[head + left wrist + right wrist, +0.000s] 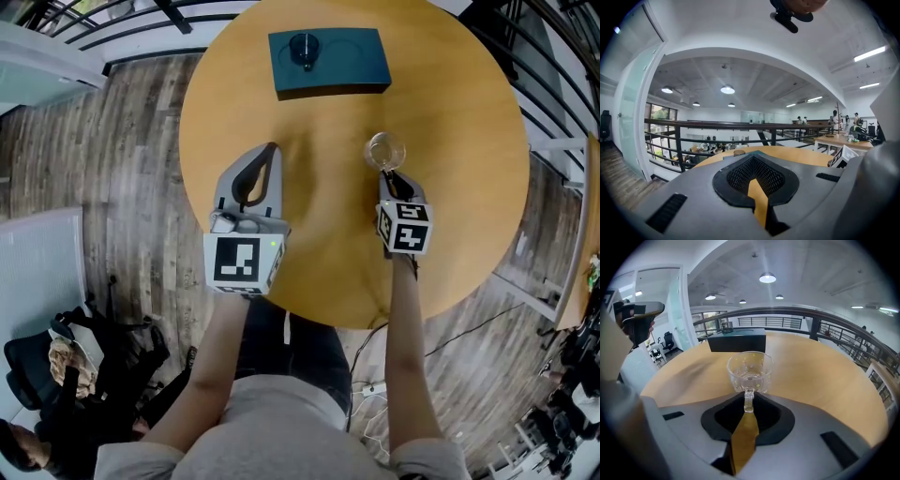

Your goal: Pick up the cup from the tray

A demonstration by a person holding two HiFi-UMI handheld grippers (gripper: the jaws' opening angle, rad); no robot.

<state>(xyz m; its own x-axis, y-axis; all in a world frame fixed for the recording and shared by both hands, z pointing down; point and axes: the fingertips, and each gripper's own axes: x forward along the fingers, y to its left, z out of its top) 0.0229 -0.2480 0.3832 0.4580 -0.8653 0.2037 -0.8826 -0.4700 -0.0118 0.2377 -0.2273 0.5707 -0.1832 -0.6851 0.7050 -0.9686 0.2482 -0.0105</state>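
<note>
The right tongs [748, 401] pinch the glass cup [750, 371] by its handle, its bowl just beyond their tips, over the table [450, 187], nearer than the dark tray [356, 66]. The left tongs [271, 150] are closed and empty.

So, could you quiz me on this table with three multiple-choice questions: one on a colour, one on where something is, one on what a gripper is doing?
1. What colour is the tray? A red; B white; C dark teal.
2. Where is the glass cup? A on the tray; B at the right gripper's tips, off the tray; C on the floor.
3. The right gripper's jaws are: A closed on the cup's handle; B wide open and empty; C gripping the tray.

Answers: C, plain in the head view; B, bare table separates cup and tray; A, the right gripper view shows the handle pinched between the jaws.
</note>
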